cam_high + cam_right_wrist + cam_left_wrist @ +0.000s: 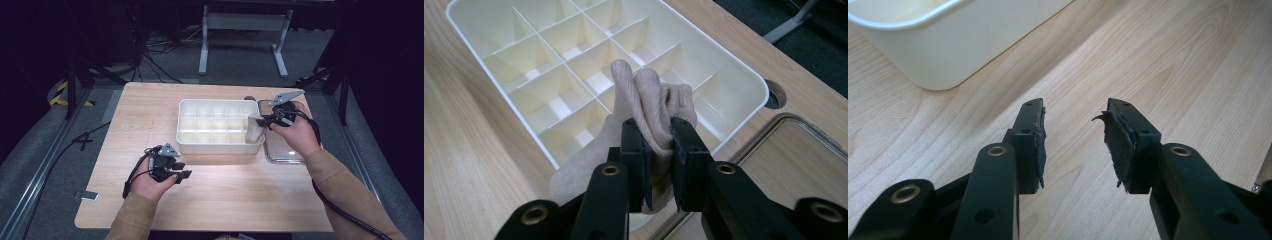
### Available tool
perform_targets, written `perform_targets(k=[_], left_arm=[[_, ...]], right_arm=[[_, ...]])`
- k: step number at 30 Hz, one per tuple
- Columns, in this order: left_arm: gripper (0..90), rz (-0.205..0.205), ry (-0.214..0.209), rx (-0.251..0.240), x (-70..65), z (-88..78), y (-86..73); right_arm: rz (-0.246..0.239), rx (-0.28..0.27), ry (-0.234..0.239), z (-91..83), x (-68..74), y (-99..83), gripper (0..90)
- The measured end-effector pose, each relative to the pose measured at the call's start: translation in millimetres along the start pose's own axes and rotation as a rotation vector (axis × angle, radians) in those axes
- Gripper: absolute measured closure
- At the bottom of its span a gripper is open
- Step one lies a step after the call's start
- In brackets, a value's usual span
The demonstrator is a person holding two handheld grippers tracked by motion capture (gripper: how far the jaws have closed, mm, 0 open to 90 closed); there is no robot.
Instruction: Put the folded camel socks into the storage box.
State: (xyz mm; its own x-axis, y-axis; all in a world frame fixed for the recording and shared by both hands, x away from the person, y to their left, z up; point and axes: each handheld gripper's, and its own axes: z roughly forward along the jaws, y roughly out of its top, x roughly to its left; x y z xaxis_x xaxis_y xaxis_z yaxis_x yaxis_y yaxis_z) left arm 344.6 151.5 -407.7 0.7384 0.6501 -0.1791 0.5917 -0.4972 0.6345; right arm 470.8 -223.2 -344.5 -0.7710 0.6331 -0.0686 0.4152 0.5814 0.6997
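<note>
Right gripper (659,145) is pinching a beige sock (644,100) between its jaws, holding it over the tray's (744,75) near-right compartments. Left gripper (1073,135), jaws standing wide and empty, is hovering above the table (1173,65).

The sock (644,107) is beige knitted cloth, soft and matt, above the smooth, faintly glossy white plastic organiser (551,150). Beside that organiser, the container (280,159) looks clear and shiny, on matt pale-wood table (150,110)
</note>
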Motion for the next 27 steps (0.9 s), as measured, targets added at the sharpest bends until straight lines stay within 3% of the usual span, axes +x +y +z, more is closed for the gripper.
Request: perform_targets(k=[3, 11, 23, 27], left_arm=[[60.5, 0.005, -0.002, 0.0, 0.1, 0.4, 0.1], [61.3, 0.009, -0.007, 0.008, -0.1, 2.8, 0.1], [61.6, 0.009, -0.012, 0.011, 0.0, 3.1, 0.1], [61.9, 0.008, -0.012, 0.011, -0.3, 3.2, 0.1]], right_arm=[[-0.001, 0.015, -0.007, 6.4, -1.1, -0.6, 78.3], [-0.072, 0.064, -0.061, 23.8, 5.4, -3.6, 78.1], [-0.11, 0.122, -0.057, 33.5, 6.2, -5.2, 77.9], [-0.123, 0.131, -0.079, 36.1, 6.5, -6.7, 77.8]])
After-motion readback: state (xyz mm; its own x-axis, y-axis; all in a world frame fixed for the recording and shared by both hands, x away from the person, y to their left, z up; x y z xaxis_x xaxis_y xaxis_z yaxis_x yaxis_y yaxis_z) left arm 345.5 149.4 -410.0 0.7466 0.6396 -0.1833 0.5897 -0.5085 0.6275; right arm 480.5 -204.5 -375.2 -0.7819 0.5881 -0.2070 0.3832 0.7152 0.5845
